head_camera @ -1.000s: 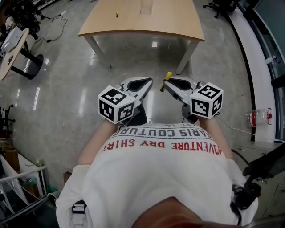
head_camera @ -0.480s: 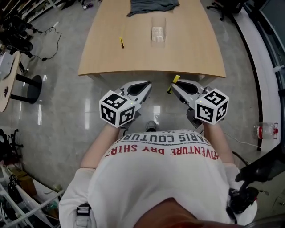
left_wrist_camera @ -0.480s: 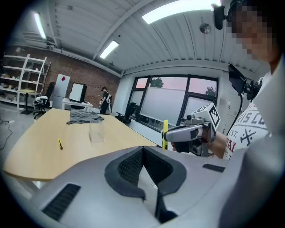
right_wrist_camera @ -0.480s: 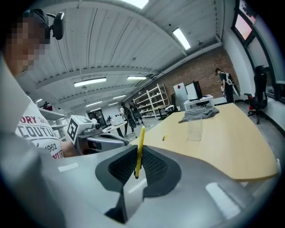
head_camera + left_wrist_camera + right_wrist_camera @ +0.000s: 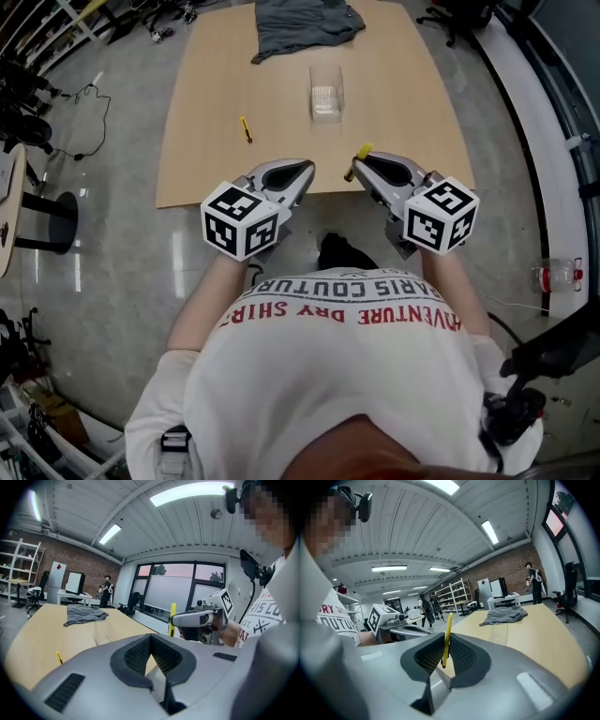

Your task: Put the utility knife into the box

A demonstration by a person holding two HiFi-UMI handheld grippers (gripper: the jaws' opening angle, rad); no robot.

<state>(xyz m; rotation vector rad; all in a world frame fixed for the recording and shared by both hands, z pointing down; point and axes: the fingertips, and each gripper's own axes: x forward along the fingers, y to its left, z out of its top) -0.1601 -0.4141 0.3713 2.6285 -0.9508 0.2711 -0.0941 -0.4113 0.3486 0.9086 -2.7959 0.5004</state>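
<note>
My right gripper [image 5: 354, 169] is shut on a yellow utility knife [image 5: 362, 153], which stands upright between its jaws [image 5: 447, 637] above the near edge of the wooden table [image 5: 202, 141]. A clear plastic box [image 5: 326, 91] sits farther back on the table, well apart from both grippers. My left gripper [image 5: 304, 172] is shut with nothing in it, level with the right one, its jaws closed to a point [image 5: 151, 641]. In the left gripper view the right gripper [image 5: 201, 619] and the knife [image 5: 172, 618] show to the right.
A second small yellow knife [image 5: 246, 129] lies on the table's left part, also visible low down [image 5: 59, 657]. A grey cloth [image 5: 300, 23] lies at the table's far end. Office chairs, desks and cables stand around on the shiny floor.
The table has come much closer in the head view. Both grippers, earlier over the floor, now reach its near edge. The right one still holds the knife.
</note>
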